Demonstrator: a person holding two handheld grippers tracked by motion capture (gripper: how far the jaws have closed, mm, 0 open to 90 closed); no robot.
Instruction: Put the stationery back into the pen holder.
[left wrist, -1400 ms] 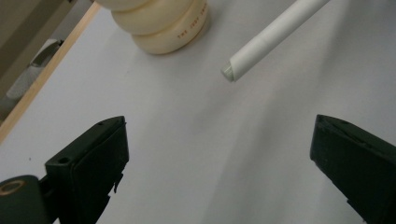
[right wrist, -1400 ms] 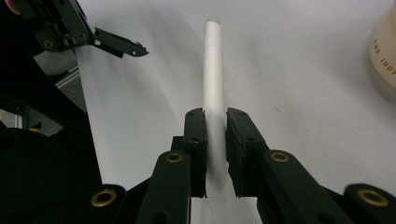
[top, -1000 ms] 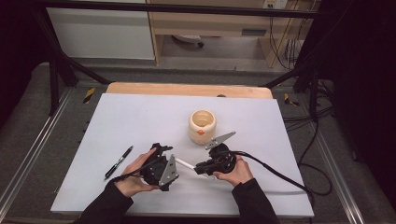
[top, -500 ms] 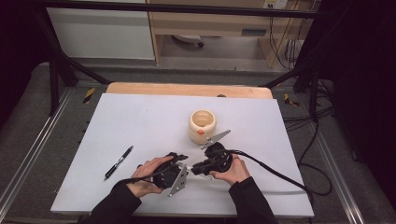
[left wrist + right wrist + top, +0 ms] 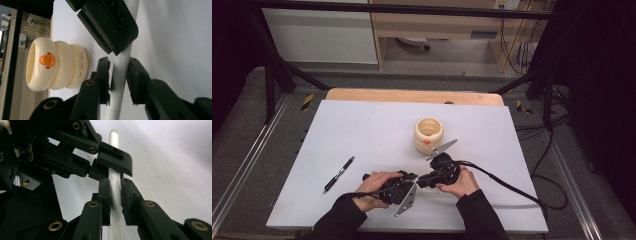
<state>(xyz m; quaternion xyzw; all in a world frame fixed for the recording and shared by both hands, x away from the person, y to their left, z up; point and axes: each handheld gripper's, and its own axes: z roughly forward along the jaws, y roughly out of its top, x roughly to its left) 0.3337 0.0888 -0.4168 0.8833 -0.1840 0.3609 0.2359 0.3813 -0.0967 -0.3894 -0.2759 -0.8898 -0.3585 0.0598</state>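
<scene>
White slim pen [image 5: 115, 185] pinched by right gripper [image 5: 115, 202]; left gripper [image 5: 119, 82] closing around it.

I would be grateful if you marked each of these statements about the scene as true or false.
1. The right gripper is shut on a white pen. True.
2. The cup lies on its side. False: in the high view it stands upright on the table.
3. A black pen lies left of both hands. True.
4. The white pen runs between the left gripper's jaws. True; they have just been closing around it.
5. The cup bears a blue mark. False: the mark is orange.
</scene>
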